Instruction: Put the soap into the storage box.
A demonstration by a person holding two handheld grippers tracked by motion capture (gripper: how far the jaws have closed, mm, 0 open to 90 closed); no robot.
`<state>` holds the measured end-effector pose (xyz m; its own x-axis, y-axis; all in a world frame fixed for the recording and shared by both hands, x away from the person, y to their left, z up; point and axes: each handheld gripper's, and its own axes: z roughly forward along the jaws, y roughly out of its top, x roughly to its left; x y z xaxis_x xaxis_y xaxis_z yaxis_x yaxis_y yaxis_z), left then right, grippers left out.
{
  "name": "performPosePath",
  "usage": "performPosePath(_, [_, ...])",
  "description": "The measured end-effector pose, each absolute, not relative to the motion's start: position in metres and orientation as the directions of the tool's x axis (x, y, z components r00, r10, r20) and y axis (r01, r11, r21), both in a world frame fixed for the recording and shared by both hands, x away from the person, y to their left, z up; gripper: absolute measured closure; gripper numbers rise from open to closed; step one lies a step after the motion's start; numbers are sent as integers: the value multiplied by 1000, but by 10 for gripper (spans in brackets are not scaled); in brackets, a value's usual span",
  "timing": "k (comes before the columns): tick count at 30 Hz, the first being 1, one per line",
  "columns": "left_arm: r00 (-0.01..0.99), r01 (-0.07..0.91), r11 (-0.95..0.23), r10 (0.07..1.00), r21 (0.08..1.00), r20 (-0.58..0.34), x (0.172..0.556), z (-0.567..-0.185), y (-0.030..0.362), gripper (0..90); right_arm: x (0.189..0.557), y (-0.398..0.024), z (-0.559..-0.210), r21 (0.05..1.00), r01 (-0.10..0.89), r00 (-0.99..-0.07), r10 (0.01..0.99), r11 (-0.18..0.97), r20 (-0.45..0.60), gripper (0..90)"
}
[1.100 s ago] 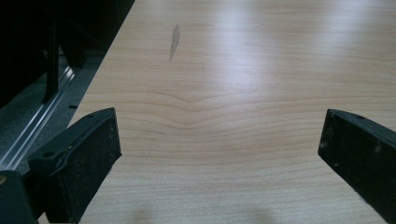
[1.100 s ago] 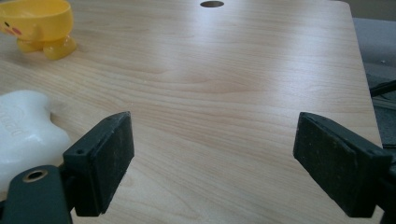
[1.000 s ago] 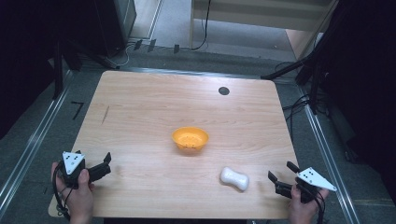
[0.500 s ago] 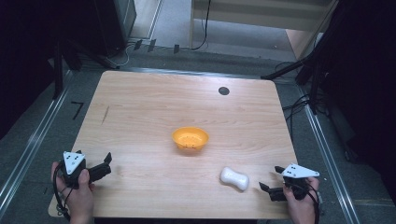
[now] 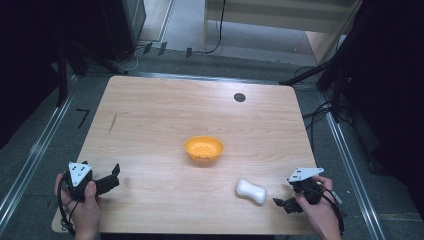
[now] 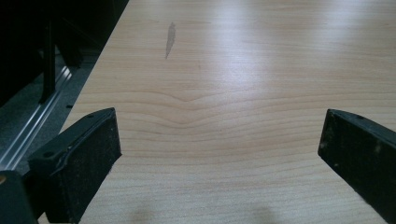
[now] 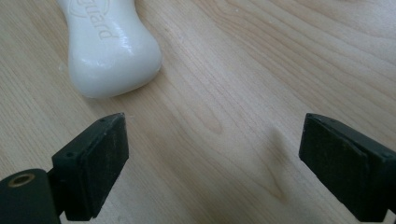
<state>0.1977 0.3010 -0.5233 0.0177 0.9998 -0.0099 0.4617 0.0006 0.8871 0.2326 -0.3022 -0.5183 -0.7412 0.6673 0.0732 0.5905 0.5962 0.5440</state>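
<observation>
Pale wooden worktop, rectangular, rounded corners; a small round black disc is set near its far edge, a short dark streak marks the left part. Dark floor, metal rails and trailing cables surround it.

Orange round plastic bowl: upright at the middle of the worktop, apart from everything else, interior dotted with small specks.

White glossy bar of soap with a waisted, bone-like shape: lying flat on the worktop, toward the near right, between the bowl and the right gripper, not touching either. In the right gripper view the soap shows embossed lettering ending in "guard" and lies just beyond the left jaw, off to that side, with bare wood between the two jaws.

Right gripper: held in the person's right hand at the near right corner, low over the worktop, pointing toward the soap; jaws spread wide, holding nothing, touching nothing.

Left gripper: held in the person's left hand at the near left corner, grey three-cornered plate on top; jaws spread wide over bare wood, holding nothing. Nothing stands between either gripper and the soap.
</observation>
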Motion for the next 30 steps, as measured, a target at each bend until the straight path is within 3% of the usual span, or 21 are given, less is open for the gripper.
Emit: performPosePath(30, [29, 479, -3, 999, 878, -13, 199, -523, 301, 0, 245, -258, -503, 426, 564, -806, 583, 707, 100, 171])
